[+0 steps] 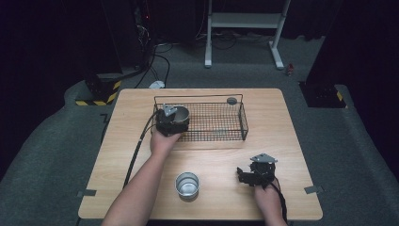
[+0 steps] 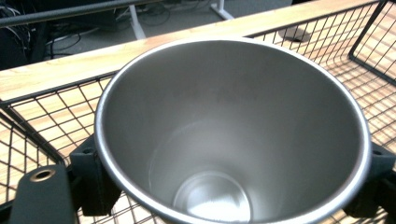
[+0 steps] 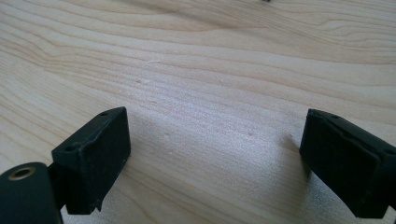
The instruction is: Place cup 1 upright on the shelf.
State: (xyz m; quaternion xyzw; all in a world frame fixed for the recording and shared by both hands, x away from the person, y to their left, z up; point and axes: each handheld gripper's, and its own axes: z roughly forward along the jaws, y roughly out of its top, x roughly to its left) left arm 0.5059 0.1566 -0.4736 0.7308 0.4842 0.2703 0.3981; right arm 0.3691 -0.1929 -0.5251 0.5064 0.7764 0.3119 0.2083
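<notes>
My left gripper (image 1: 171,121) is shut on a steel cup (image 2: 233,126), its black pads (image 2: 95,177) pressing the cup's outer wall on both sides. The cup is upright and empty, held at the left end of a black wire basket (image 1: 244,120). A second steel cup (image 1: 187,184) stands empty on the wooden table (image 1: 282,141), near its front edge. To the right of it my right gripper (image 1: 248,176) rests low over the tabletop, jaws open, with bare wood (image 3: 215,93) between them.
A small grey disc (image 1: 231,100) lies at the basket's back right corner. Cables trail from both grippers toward the table's front. Beyond the table are a white stand (image 1: 244,21) and dark equipment on grey carpet.
</notes>
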